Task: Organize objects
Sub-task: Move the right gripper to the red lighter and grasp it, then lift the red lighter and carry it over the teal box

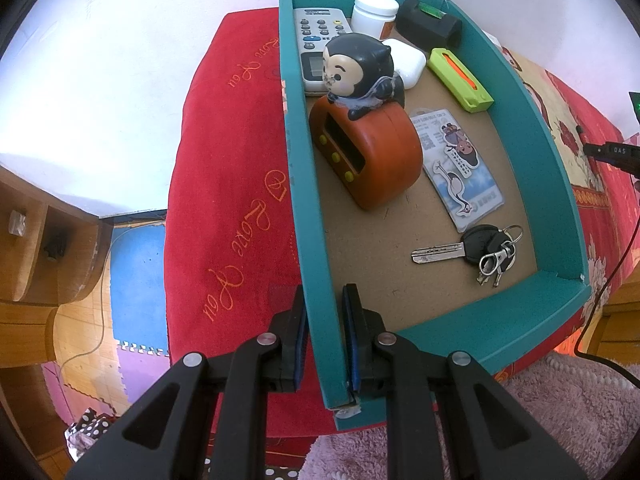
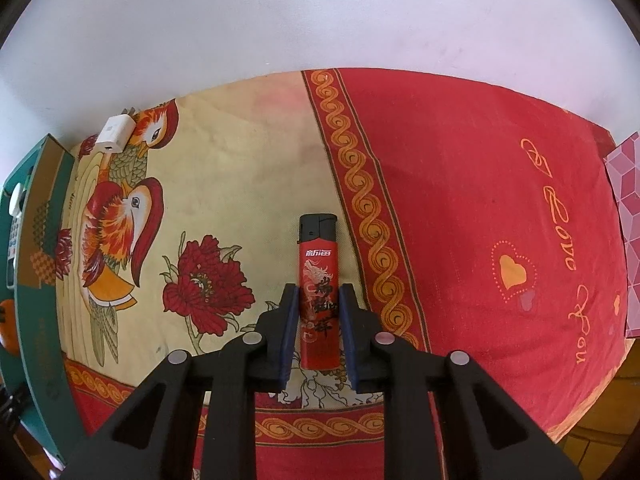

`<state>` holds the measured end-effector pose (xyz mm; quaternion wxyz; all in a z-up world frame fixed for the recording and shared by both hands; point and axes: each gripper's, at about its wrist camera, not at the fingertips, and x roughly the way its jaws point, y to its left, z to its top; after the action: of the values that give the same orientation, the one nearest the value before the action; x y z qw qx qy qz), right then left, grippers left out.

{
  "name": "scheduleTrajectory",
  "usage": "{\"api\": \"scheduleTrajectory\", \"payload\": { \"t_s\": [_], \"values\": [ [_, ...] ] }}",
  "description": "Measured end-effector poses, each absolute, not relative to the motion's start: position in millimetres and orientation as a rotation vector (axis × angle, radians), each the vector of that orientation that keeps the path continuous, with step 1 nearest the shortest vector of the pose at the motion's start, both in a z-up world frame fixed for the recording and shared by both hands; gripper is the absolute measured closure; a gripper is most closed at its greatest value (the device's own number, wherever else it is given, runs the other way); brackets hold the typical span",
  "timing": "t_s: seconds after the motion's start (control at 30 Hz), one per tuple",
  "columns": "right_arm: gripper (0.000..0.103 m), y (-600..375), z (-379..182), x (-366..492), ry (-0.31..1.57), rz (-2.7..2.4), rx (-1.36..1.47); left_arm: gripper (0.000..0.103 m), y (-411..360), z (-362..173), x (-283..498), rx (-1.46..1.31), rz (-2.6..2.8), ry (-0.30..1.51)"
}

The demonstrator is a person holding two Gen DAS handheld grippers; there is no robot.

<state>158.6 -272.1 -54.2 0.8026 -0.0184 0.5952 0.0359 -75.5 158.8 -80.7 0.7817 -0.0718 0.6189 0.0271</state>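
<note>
A teal cardboard box (image 1: 532, 128) rests on the red bedspread. It holds a remote (image 1: 316, 40), a white jar (image 1: 374, 14), a black level (image 1: 430, 24), a green utility knife (image 1: 460, 80), a monkey clock (image 1: 368, 136), a card (image 1: 456, 164) and keys (image 1: 480, 252). My left gripper (image 1: 325, 292) is shut on the box's near left wall, one pad outside and one inside. In the right wrist view a red lighter (image 2: 319, 264) with a black cap lies on the patterned cloth. My right gripper (image 2: 319, 291) is shut on its lower body, pointing steeply down.
A white charger plug (image 2: 114, 136) lies on the bird print at the far left, near the teal box (image 2: 44, 320). A pink patterned box (image 2: 628, 232) sits at the right edge. A fluffy pink blanket (image 1: 560, 420), a black cable (image 1: 600, 320) and wooden furniture (image 1: 36, 248) flank the bed.
</note>
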Motion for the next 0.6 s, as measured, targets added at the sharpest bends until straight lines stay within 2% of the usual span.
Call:
{"api": "scheduleTrajectory", "payload": {
  "t_s": [0.6],
  "values": [
    [0.082,-268.7,-49.3,153.2,1.285,0.142,-0.046,0.089,158.6,-80.6,-75.3,-0.155,0.059,1.336]
  ]
}}
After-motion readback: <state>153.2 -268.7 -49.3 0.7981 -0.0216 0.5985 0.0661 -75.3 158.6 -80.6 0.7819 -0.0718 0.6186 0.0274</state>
